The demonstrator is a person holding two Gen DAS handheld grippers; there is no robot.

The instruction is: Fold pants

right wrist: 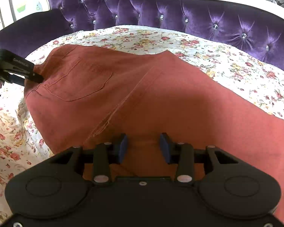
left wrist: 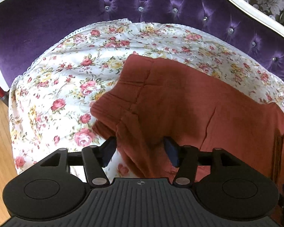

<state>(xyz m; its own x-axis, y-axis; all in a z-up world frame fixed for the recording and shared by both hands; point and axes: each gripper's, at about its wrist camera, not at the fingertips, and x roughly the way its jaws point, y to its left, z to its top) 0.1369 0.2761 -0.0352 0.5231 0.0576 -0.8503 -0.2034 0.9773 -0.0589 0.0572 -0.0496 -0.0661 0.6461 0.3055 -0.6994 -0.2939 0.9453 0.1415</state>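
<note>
Jaws of the left gripper (left wrist: 139,152) stand apart over the pants (left wrist: 179,104); the right gripper (right wrist: 144,146) likewise gapes above cloth, gripping nothing.

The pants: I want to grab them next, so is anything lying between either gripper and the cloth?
Nothing visible does. The rust-red pants lie bare on the floral sheet, and each gripper, left and right, already has the fabric directly between its open fingers, with nothing on top.
</note>
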